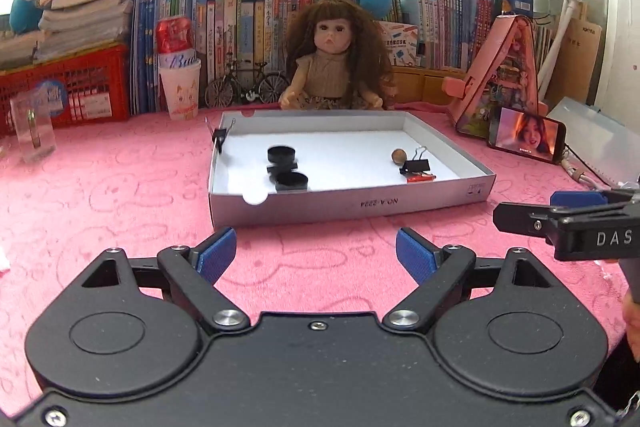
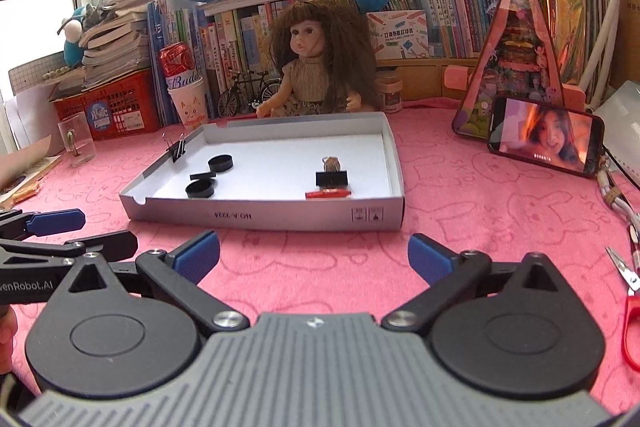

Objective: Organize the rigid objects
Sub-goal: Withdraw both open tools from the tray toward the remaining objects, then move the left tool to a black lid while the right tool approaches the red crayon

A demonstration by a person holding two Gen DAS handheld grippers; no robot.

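Observation:
A shallow white cardboard box lid [image 1: 348,205] [image 2: 264,217] lies on the pink cloth. Inside it sit two black round caps [image 1: 285,157] [image 2: 221,163], a black binder clip [image 1: 416,166] [image 2: 331,179], a small brown nut-like ball [image 1: 398,155] [image 2: 330,162] and a small red piece [image 1: 421,178] [image 2: 328,193]. Another binder clip [image 1: 219,137] [image 2: 178,149] is clamped on the lid's left wall. My left gripper [image 1: 316,255] hovers open just before the lid's near wall, holding nothing. My right gripper [image 2: 314,257] is open too, with nothing between its blue pads.
A doll [image 1: 334,67] sits behind the lid, with books and plush toys behind it. A phone [image 2: 546,141] leans at the right. Red-handled scissors [image 2: 630,291] lie at the far right. A glass [image 2: 77,139] and a red crate [image 1: 64,87] stand at the left.

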